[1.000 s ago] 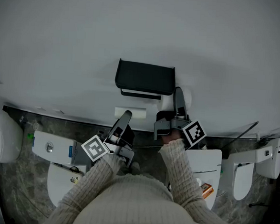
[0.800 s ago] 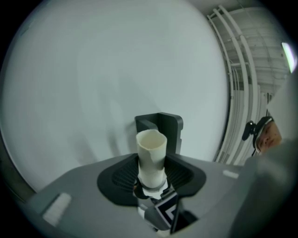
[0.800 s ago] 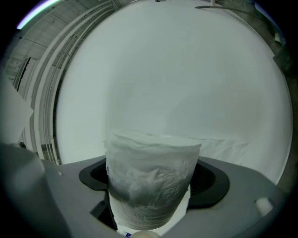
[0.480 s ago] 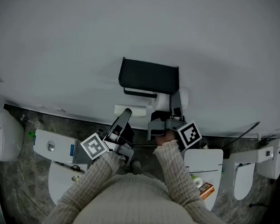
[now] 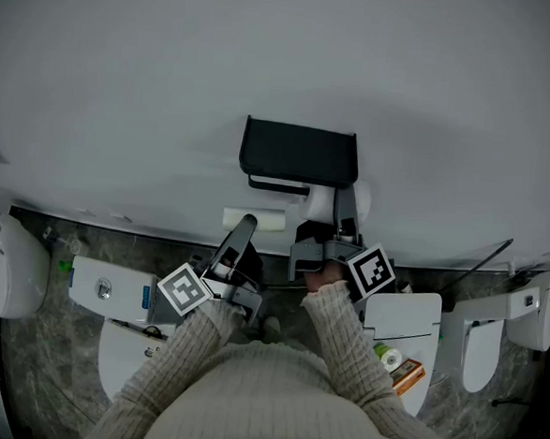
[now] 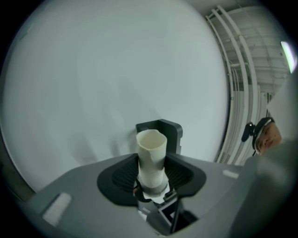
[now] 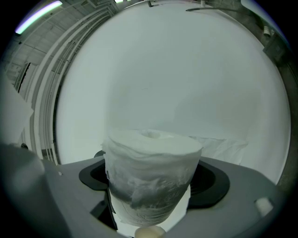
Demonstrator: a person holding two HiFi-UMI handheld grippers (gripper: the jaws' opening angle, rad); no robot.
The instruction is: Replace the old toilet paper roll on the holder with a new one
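The black holder (image 5: 298, 153) hangs on the white wall, its bar (image 5: 279, 183) bare beneath it. My right gripper (image 5: 340, 207) is shut on a new white toilet paper roll (image 5: 321, 204), held just below the holder's right end. In the right gripper view the roll (image 7: 151, 179) fills the space between the jaws, with a loose sheet trailing to the right. Lower left of the holder, my left gripper (image 5: 247, 224) is shut on an empty cardboard tube (image 5: 254, 219). In the left gripper view the tube (image 6: 151, 155) stands upright between the jaws, with the holder (image 6: 170, 132) behind it.
A white toilet (image 5: 110, 296) stands at the lower left and another (image 5: 409, 322) at the lower right, with a green item (image 5: 387, 356) and an orange box (image 5: 405, 371) on it. More white fixtures (image 5: 9, 266) (image 5: 517, 311) flank them on the dark marble floor.
My right gripper has carried the new roll leftward, from beside the holder's right end to beneath it. The left gripper and its tube have stayed in place.
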